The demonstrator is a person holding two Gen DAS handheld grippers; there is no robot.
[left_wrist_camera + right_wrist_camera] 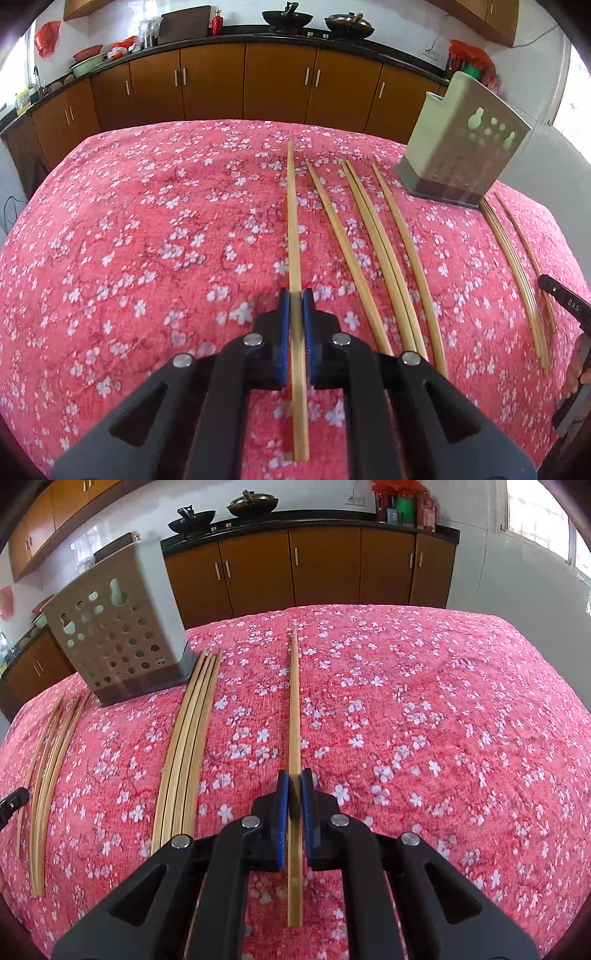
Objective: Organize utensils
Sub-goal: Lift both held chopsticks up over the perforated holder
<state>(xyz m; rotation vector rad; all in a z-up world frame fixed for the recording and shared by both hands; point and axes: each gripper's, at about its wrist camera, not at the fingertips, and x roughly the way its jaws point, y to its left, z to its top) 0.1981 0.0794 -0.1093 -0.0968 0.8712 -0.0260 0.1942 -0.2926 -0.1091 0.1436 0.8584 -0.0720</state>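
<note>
My left gripper (295, 295) is shut on one bamboo chopstick (293, 221), which points away from me over the pink flowered tablecloth (147, 240). To its right, several loose chopsticks (376, 258) lie side by side on the cloth, with more chopsticks (513, 277) further right. The beige perforated utensil holder (461, 147) stands at the far right. In the right wrist view, my right gripper (294, 775) is shut on another single chopstick (294, 701). A tight bundle of chopsticks (188, 746) lies to its left, in front of the holder (118, 635).
Brown kitchen cabinets (221, 81) and a dark counter with two woks (288, 18) run behind the table. The cloth drops off at the table's far edge (369, 607). The tip of the left gripper (13, 801) shows at the left edge of the right wrist view.
</note>
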